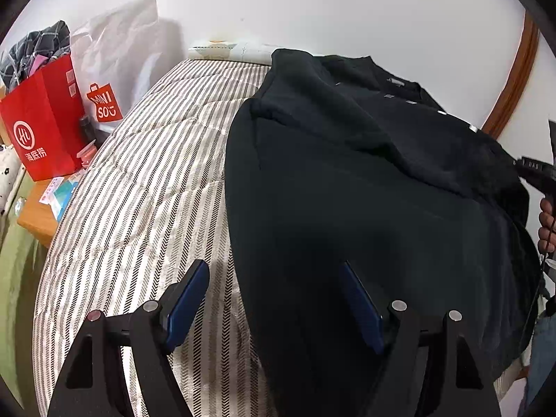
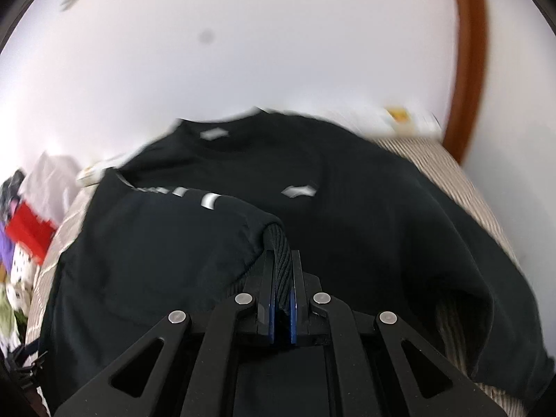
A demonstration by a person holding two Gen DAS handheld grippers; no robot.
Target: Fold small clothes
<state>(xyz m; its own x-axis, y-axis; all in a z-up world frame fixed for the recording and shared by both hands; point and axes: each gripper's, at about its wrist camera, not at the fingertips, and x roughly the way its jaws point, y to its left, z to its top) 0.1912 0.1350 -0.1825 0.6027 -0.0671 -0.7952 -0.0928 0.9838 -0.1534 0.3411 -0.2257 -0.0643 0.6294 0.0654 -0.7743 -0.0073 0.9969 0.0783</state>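
the black sweatshirt [image 1: 365, 187] lies spread over the right part of a striped bed cover [image 1: 146, 180], neck toward the far wall. one sleeve is folded across the chest, and its ribbed cuff [image 2: 279, 264] is pinched between the closed blue pads of the right gripper [image 2: 282, 278], just above the body of the garment. the left gripper [image 1: 274, 299] hangs wide open and empty over the near left edge of the sweatshirt, one finger above the stripes and the other above the black cloth.

the main risk, as i judge it, is the cuff slipping out. only the thick ribbed end is held, and the sleeve's weight could drag it free if it is pulled fast or sideways, so the fold would land crooked. the right wrist view is smeared, which suggests quick movement and makes that likelier. pulling too far could also drag the whole garment across the cover, bunching the layer beneath, since nothing pins the body down. the open left gripper could press the near hem to prevent that.

the sweatshirt is matte black, soft and thick-looking, with small pale reflective marks on the chest and along the sleeve, a round neck, and gentle wrinkles.

further out, a red paper bag [image 1: 41, 132] and a white miniso bag [image 1: 111, 69] stand to the left of the bed against the white wall. a curved wooden frame [image 2: 469, 62] rises on the right.
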